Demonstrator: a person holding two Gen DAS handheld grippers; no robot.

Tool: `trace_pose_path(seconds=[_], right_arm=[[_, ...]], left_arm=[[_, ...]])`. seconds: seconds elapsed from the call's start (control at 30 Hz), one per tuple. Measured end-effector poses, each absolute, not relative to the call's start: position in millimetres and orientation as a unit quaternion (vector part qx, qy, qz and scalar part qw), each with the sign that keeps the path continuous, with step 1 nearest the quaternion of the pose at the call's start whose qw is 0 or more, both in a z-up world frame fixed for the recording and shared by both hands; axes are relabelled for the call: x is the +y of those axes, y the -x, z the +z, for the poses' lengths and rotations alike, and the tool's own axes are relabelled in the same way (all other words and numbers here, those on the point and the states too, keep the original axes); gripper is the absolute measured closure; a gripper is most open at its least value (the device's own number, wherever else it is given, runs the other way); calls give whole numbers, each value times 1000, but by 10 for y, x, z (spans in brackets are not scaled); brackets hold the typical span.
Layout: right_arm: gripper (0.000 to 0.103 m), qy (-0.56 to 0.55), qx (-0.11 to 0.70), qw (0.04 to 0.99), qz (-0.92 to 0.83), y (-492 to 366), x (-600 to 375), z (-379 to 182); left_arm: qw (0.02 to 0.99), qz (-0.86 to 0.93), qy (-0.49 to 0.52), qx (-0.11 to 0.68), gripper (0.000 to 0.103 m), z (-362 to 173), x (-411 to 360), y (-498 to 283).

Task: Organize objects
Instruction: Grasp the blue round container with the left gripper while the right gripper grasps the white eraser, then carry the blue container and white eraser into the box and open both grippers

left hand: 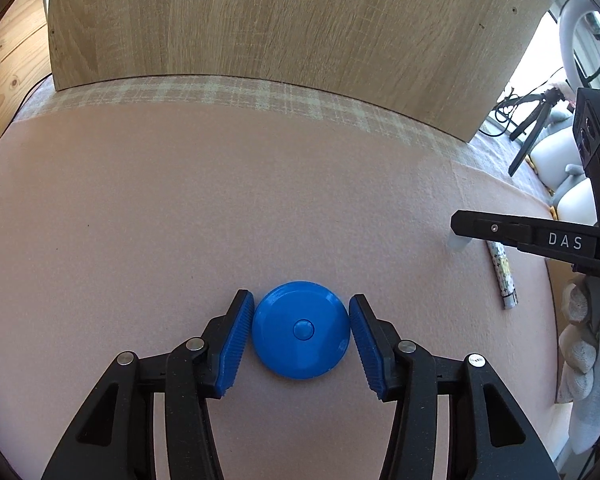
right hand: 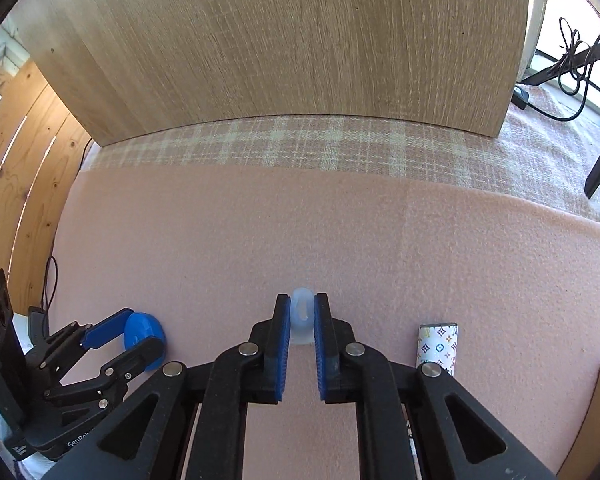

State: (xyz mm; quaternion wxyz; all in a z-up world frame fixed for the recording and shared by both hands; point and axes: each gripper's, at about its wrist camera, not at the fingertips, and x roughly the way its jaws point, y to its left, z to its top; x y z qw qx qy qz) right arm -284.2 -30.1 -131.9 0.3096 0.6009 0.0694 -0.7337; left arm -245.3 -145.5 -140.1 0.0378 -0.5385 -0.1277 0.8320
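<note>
The round blue plastic disc with a centre button [left hand: 301,331] lies flat on the pink felt mat [left hand: 220,200], directly between the spread blue pads of the left gripper [left hand: 301,344], a narrow gap showing on each side, so a plain squeeze should take it across its width. The right gripper [right hand: 302,320] is clamped on a small translucent pale-blue plastic piece [right hand: 302,314] at its fingertips, and the slim white patterned tube [right hand: 438,349] lies just beside its right finger, long axis running away from the camera. Count: one disc, one translucent piece, one tube, two grippers.
</note>
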Motion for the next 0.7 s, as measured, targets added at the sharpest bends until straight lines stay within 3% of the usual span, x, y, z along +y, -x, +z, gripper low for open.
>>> trace_pose_path(seconds=[0.7], right_arm=[[93,-598,4,309,-740,1771,1124,-1227]], left_arm=[[127,828,544,-45,50,-1381,89,1060]])
